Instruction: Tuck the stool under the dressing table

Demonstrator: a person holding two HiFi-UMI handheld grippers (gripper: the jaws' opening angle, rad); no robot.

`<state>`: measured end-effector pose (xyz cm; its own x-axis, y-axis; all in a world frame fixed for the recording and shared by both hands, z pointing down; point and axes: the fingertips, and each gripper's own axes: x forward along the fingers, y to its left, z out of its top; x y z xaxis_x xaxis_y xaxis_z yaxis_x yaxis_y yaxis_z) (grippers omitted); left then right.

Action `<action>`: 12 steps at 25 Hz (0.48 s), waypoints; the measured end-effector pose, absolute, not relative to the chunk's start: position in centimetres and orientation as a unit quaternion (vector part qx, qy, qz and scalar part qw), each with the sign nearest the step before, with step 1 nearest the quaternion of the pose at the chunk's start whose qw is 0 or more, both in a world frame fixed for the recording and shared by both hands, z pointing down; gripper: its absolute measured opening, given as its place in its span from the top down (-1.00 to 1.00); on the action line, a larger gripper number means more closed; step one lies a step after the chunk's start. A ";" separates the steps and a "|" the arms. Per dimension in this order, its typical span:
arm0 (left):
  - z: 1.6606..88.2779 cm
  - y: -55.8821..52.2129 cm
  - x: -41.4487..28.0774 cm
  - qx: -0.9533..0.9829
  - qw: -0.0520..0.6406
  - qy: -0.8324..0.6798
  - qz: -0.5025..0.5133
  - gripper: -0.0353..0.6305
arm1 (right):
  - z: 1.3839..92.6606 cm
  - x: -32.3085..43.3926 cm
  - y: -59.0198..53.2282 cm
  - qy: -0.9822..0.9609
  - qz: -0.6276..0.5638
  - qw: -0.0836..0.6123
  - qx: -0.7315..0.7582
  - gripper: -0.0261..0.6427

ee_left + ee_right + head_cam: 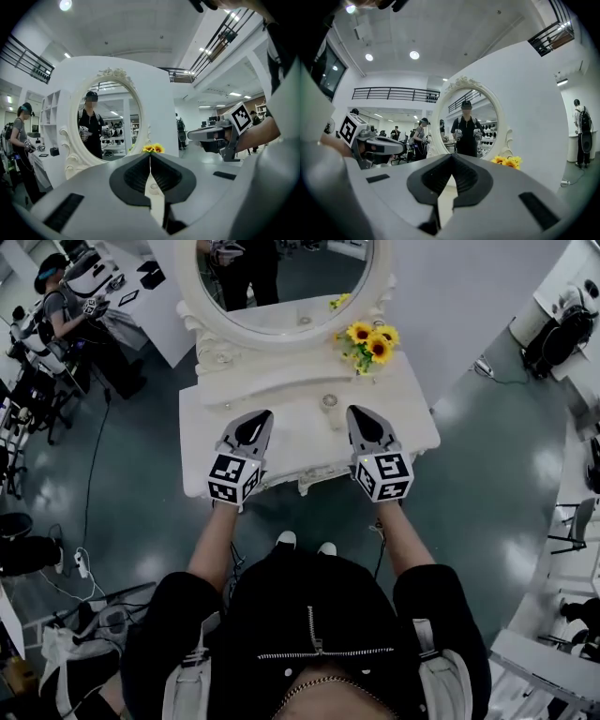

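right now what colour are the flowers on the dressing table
Yellow sunflowers, dark centres; best in the head view.

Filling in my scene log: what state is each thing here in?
Left hand-held gripper: shut, empty.
Right hand-held gripper: shut, empty.
Dressing table: upright.
Mirror: upright on the table.
Sunflowers: upright beside the mirror.
Stool: not in view.

Count: 1 table (pixel 412 432), 1 mirror (pixel 300 296), 3 sunflowers (pixel 372 341), 1 bystander (pixel 56 310). 2 grippers: left gripper (pixel 265 416), right gripper (pixel 353 412).
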<state>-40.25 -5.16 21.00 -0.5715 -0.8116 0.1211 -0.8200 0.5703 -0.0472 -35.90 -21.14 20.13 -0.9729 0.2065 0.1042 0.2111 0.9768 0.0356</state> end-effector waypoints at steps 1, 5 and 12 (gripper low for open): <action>21.0 -4.9 -40.3 0.456 0.044 -0.888 0.049 0.83 | 20.2 -36.0 -21.1 -0.993 -0.021 0.050 -0.107 0.91; 21.0 -4.3 -40.6 0.443 0.044 -0.894 0.045 0.83 | 20.2 -36.3 -20.7 -0.992 -0.025 0.049 -0.115 0.91; 22.3 -3.5 -41.0 0.435 0.054 -0.898 0.038 0.83 | 21.1 -36.8 -20.3 -0.991 -0.027 0.054 -0.119 0.91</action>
<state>-41.05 -3.54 22.29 -0.6166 -0.7766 0.1292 -0.7847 0.6195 -0.0218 -36.85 -20.32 21.06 -0.9658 0.2330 0.1134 0.2388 0.9702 0.0403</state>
